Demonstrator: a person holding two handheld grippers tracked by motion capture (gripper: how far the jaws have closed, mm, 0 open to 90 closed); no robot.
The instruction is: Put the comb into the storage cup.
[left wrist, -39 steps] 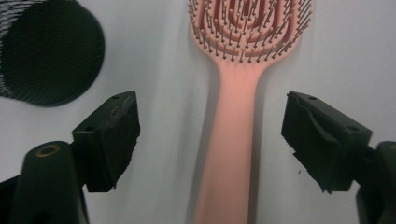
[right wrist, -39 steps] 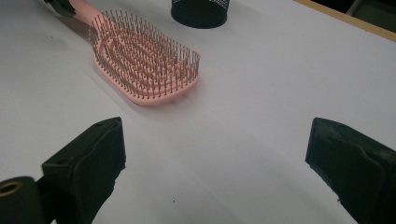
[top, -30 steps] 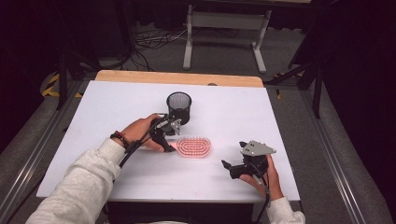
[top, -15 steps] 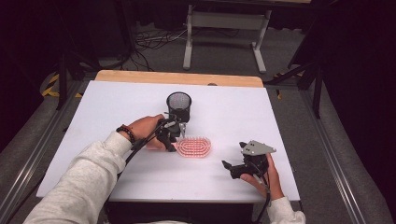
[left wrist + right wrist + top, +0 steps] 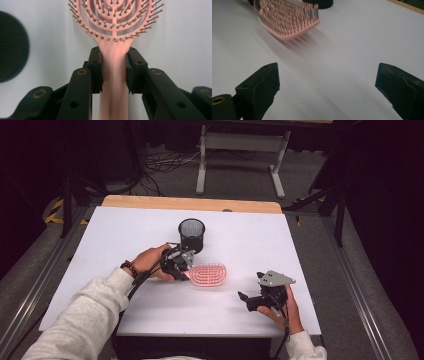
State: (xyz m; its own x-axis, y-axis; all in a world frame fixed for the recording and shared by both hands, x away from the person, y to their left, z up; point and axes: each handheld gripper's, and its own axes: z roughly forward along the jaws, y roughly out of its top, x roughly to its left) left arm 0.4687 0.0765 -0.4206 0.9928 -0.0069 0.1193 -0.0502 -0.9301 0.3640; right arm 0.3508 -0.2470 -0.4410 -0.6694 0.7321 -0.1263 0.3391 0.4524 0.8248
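Between black jaws — pink hairbrush [image 5: 113, 72], ringed ball-tipped bristles, flat handle.

White table [image 5: 125, 235] with a wooden far edge, black mesh cup [image 5: 192, 233], pink hairbrush [image 5: 207, 274] bristles up

This looks like a lab or recording room set up for demonstrations, not a home. A plain white table [image 5: 125, 250] with a bare wood strip [image 5: 190, 203] along its far edge stands on grey carpet [image 5: 305, 185], with dark surroundings all round. Loose cables [image 5: 165, 167] lie on the floor behind it, beside the grey metal legs of a stand [image 5: 240, 145]. Metal rails [image 5: 40, 285] run along both sides of the table, and yellow-black hazard tape [image 5: 55, 212] marks the floor at the left.
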